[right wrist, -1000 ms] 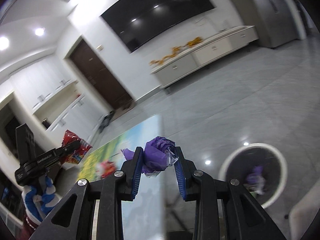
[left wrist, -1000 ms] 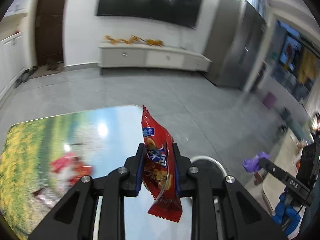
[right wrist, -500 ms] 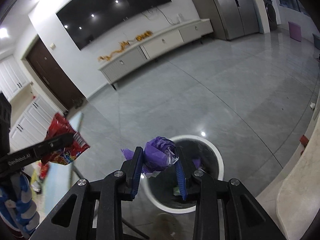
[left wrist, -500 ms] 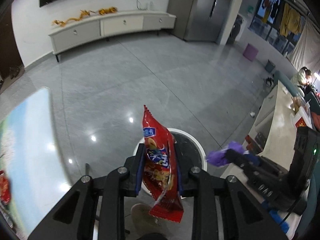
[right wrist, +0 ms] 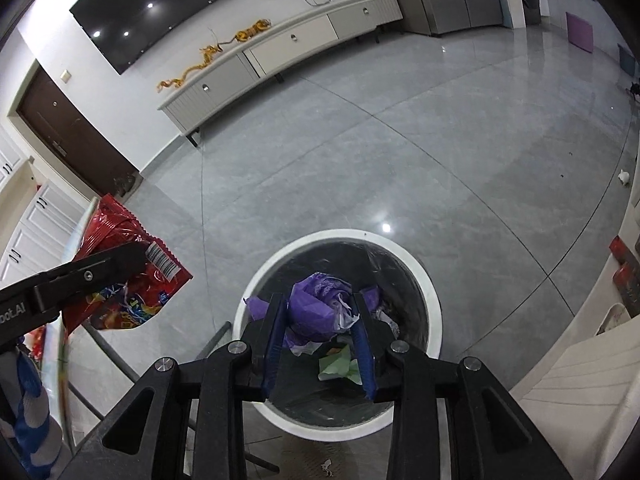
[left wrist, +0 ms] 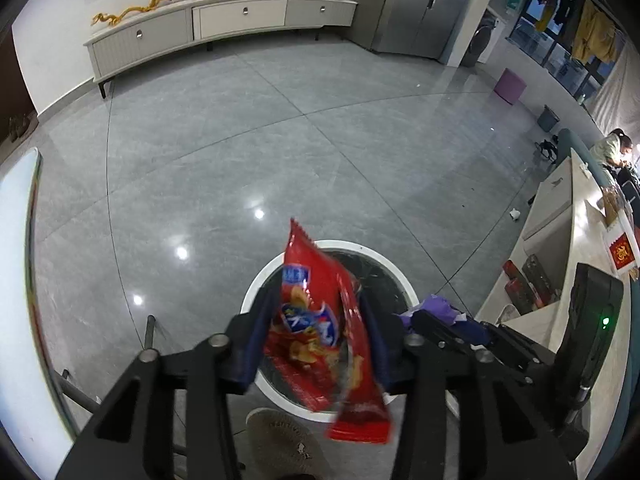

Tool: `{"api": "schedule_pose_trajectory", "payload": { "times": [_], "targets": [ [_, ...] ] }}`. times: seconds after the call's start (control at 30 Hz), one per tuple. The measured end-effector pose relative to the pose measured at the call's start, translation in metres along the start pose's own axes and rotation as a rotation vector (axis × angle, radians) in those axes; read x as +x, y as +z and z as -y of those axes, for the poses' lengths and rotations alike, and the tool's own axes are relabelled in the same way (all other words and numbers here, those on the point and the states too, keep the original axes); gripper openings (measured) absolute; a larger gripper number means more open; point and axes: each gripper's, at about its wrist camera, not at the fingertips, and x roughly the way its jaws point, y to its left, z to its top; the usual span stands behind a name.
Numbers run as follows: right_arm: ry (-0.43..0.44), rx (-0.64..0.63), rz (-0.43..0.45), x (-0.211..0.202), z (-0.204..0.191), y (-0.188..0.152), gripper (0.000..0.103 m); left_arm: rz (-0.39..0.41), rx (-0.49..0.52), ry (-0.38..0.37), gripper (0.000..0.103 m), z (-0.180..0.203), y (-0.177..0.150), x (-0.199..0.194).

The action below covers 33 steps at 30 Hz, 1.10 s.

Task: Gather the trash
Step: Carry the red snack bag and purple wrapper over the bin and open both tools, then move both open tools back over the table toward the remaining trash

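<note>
A home, its living room. A big dark TV (right wrist: 192, 12) hangs on a white wall over a long low cabinet (right wrist: 288, 44) with drawers, golden dragon ornaments (right wrist: 212, 54) lying on top. The floor (left wrist: 280, 140) is glossy grey tile. A brown door (right wrist: 68, 132) stands beside white cupboards (right wrist: 24, 240). A steel fridge (left wrist: 416, 4) is at the far end, laundry (left wrist: 592, 36) hangs past it, and a round white bin (right wrist: 434, 308) stands on the floor.
</note>
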Motion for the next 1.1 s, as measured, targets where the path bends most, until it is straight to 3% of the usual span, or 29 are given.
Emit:
{"api": "schedule_pose_trajectory", "payload": {
  "times": [0.1, 0.4, 0.47, 0.6, 0.83, 1.1],
  "targets": [
    [-0.005, 0.005, -0.010, 0.007, 0.002, -0.002, 0.045, -0.006, -0.010, -0.005, 0.051, -0.002, 0.000, 0.005],
    [-0.034, 0.021, 0.006, 0.002, -0.005, -0.008, 0.061, 0.038, -0.039, 0.015, 0.055, -0.009, -0.004, -0.012],
    [-0.047, 0.020, 0.025, -0.006, -0.009, -0.007, 0.065, 0.071, -0.042, 0.036, 0.056, -0.012, -0.007, -0.026],
    [-0.075, -0.001, 0.078, -0.026, -0.021, -0.004, 0.079, 0.152, -0.041, 0.097, 0.074, -0.015, -0.016, -0.054],
    [-0.121, -0.070, 0.194, -0.069, -0.058, -0.006, 0.102, 0.303, -0.006, 0.235, 0.077, -0.023, -0.043, -0.111],
    [-0.114, -0.166, 0.285, -0.104, -0.105, -0.015, 0.103, 0.434, -0.029, 0.338, 0.078, -0.038, -0.076, -0.177]
  ]
}}
